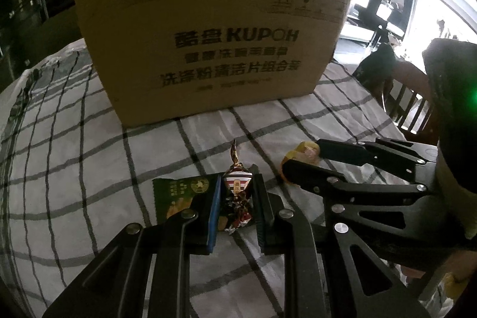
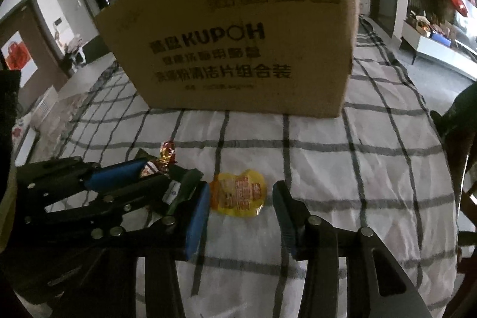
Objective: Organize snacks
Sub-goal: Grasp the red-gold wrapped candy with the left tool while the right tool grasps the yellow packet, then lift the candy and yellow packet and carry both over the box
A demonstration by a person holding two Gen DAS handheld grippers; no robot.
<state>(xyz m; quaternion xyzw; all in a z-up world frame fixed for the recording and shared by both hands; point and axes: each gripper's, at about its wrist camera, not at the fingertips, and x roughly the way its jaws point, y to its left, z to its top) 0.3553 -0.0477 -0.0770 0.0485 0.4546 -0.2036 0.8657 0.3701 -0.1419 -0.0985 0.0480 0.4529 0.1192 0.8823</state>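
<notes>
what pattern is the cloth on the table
White with a dark grey grid check, the tablecloth shows best in the right wrist view.

A foil-wrapped candy [image 1: 235,192], striped red and white with twisted ends, is seen standing upright on the checked cloth. A green snack sachet [image 1: 182,195] lies flat just beside it. A yellow jelly cup [image 2: 238,194] rests lid-up, near both.
</notes>
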